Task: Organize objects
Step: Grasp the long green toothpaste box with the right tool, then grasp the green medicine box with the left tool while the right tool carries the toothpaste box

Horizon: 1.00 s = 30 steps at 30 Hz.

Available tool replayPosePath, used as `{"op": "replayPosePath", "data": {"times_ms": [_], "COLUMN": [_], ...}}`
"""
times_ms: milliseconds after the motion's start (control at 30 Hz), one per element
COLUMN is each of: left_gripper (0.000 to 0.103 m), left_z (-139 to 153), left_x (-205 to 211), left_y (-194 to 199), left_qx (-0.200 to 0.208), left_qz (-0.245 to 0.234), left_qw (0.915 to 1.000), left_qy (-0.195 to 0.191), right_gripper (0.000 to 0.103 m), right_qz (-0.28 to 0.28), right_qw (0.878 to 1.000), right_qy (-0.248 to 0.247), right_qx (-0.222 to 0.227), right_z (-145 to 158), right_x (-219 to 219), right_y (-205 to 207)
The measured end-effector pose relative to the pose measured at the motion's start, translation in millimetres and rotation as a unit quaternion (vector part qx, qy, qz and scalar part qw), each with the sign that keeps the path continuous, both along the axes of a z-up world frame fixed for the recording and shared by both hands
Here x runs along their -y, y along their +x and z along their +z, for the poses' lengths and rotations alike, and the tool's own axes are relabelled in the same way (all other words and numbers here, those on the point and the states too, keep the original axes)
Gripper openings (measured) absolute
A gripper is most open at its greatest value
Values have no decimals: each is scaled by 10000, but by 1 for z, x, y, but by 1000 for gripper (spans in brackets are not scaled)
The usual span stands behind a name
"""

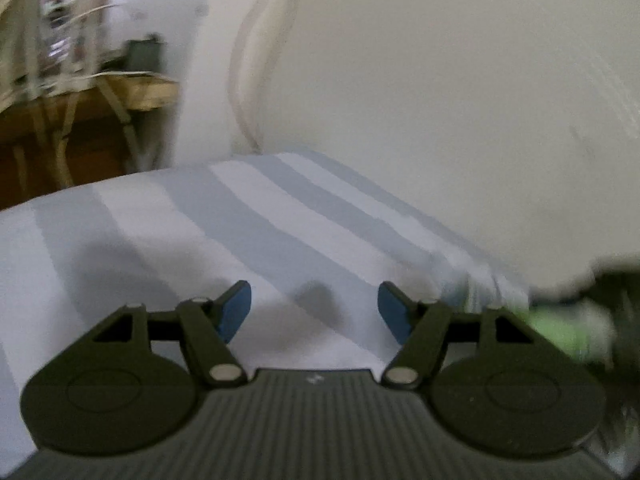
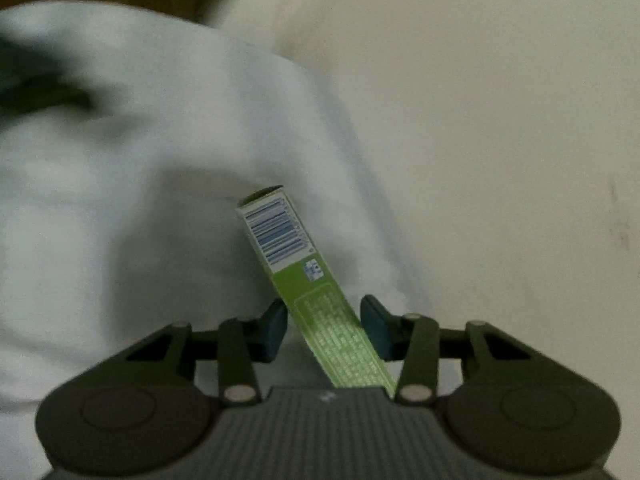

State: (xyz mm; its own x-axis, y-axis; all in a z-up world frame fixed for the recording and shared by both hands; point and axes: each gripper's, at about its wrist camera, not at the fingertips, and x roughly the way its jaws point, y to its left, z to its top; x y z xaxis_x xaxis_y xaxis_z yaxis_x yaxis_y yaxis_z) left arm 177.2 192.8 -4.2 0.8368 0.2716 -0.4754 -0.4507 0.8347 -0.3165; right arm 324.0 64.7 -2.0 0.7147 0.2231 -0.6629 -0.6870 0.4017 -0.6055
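Left gripper (image 1: 314,307) is just hanging over the striped bedsheet (image 1: 248,216), jaws spread wide, nothing between them. Off past its right jaw there's a blurry green smear, probably the box, can't say for sure. The right gripper (image 2: 324,328) has the green box (image 2: 308,280): a long thin carton caught between narrowed jaws, both blue pads look to be touching its sides. Its long axis runs forward out of the jaws, tilted left, barcode end farthest out. My guess is the right hand does the placing, barcode end first.
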Motion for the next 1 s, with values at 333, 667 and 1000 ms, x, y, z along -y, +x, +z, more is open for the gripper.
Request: {"op": "replayPosePath", "data": {"times_ms": [333, 667, 1000], "left_gripper": [72, 77, 70], "left_z": [3, 2, -6], "left_x": [3, 50, 58], "left_y": [-5, -108, -95], "left_qx": [24, -207, -440], "left_qz": [-542, -1739, -1998], "left_qw": [9981, 9838, 9774], "left_qy": [-297, 368, 526], "right_gripper": [63, 69, 47], "right_qz": [323, -1585, -2592], "right_qw": [9974, 9161, 8657], "right_qy": [140, 3611, 3920], "right_qx": [631, -719, -1723], "right_z": [-14, 50, 24], "right_x": [24, 134, 145], "right_y": [-187, -133, -69]}}
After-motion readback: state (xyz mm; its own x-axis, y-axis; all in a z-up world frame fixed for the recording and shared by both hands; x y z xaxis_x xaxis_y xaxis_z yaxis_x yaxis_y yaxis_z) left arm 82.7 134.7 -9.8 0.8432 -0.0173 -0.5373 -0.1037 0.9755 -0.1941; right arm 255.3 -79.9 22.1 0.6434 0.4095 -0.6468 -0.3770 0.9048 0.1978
